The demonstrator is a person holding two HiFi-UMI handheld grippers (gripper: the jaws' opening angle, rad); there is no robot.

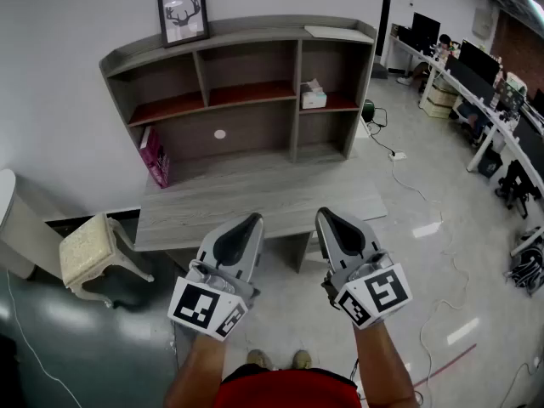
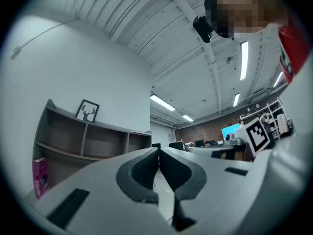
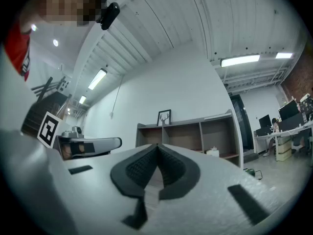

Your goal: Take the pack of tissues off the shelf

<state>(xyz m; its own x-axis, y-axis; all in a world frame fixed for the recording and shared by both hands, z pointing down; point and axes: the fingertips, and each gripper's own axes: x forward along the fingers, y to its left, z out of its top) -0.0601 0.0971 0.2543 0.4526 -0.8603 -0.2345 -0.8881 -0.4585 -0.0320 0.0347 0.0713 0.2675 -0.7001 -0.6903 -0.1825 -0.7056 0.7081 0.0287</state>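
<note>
Hovering low and near, in front of the person's feet, the left gripper (image 1: 252, 219) and the right gripper (image 1: 325, 215) were held side by side, a little apart, both pointed toward the far desk (image 1: 255, 198); the left gripper's jaws were pressed fully together with nothing between them, as its own view showed; the right gripper's jaws were likewise closed tight and empty, their dark ribbed pads meeting at the tips.

Well apart from both grippers, the pack of tissues (image 1: 314, 97) sat on the shelf (image 1: 246, 36), which stood at the far edge of the desk against the white wall; the pack rested on the reddish board of the upper right compartment, toward that compartment's left side near the upright divider, with a white tissue sticking up from its top; in the right gripper view it showed small and pale, to the right of the closed jaws.

On the shelf's top board, toward the left, a framed picture (image 1: 183, 14) of a deer's head leaned against the wall; a pink box (image 1: 155, 155) stood on the desk at the left, beside the shelf's left wall; a cushioned stool (image 1: 89, 249) stood on the floor left of the desk; far to the right, monitors (image 1: 425, 28) lined long office tables, and a cable (image 1: 408, 177) trailed across the pale floor.
</note>
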